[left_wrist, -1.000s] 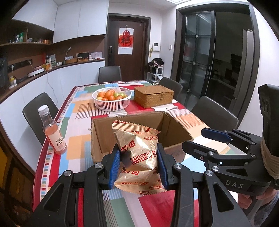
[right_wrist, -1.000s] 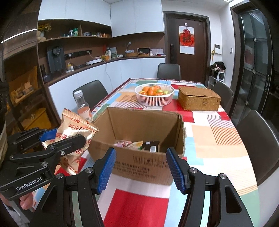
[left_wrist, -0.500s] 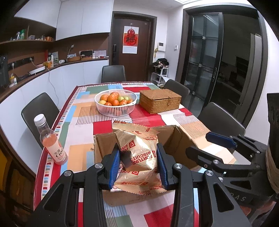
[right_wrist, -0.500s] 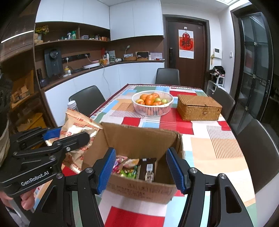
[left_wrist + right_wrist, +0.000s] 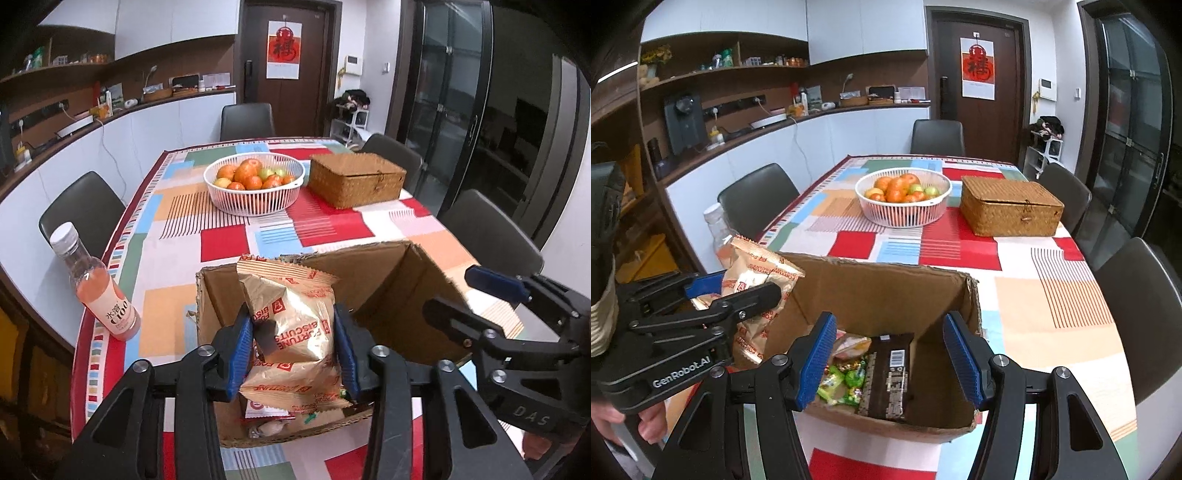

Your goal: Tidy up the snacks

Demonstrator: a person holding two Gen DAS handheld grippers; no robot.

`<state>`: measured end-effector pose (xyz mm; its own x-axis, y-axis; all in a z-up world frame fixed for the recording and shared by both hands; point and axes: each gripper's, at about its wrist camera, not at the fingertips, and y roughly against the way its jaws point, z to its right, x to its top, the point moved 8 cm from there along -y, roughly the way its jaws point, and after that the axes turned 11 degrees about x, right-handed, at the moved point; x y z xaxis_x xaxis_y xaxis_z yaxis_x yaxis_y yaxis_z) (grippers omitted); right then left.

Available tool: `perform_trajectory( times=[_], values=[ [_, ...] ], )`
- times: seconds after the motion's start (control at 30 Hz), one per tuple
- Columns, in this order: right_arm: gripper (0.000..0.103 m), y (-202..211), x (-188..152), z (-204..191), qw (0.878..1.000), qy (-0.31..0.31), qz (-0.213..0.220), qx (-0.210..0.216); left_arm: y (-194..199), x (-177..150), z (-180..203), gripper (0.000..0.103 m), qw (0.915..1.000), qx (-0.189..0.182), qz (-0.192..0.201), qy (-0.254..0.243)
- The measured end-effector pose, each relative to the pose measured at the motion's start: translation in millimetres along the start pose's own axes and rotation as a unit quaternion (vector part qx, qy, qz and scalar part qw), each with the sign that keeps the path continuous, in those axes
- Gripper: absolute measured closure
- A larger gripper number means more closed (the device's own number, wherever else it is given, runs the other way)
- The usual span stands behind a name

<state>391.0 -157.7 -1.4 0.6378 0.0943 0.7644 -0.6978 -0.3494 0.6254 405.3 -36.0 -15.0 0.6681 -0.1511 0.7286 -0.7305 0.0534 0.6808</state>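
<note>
Over the near left corner of the open brown cardboard box, in the left wrist view, our left hand-held gripper is clenched on two gold foil packets of fortune biscuits, blue pads pressed to both sides. They hang above the opening, not yet let go. A pink drink bottle with a white cap stands on the patchwork-clothed surface to the left of the box, and farther back sit a white slatted basket of fruit and a woven wicker case.

From the right wrist view, our right hand-held gripper is spread wide and carries nothing, poised over the box. Inside we see green-wrapped sweets and a dark flat packet with a barcode lying on the bottom, so we judge the packing partly done; the biscuit packets remain to be dropped, and perhaps the bottle.
</note>
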Motion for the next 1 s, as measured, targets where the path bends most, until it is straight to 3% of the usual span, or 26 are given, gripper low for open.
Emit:
perform_trajectory(
  times=[0.2, 0.43, 0.53, 1.0],
  values=[
    [0.042, 0.2, -5.4, 3.4, 1.0, -0.004, -0.009, -0.002, 15.8, -3.8, -2.0, 0.052, 0.9997, 0.016, 0.018, -0.003],
    [0.042, 22.7, -21.7, -1.7, 1.0, -0.008, 0.004, 0.003, 61.0, -18.9, -0.5, 0.05, 0.9975, 0.033, 0.062, -0.006],
    [0.035, 36.0, -32.3, -6.2, 1.0, -0.01, 0.011, 0.009, 81.2, -28.9, 1.3, 0.047, 0.9963, 0.038, 0.077, -0.004],
    [0.023, 129.1, -79.0, -25.7, 0.996, -0.006, 0.081, -0.026, 162.5, -80.5, 2.5, 0.013, 0.9879, 0.075, 0.134, 0.022]
  ],
)
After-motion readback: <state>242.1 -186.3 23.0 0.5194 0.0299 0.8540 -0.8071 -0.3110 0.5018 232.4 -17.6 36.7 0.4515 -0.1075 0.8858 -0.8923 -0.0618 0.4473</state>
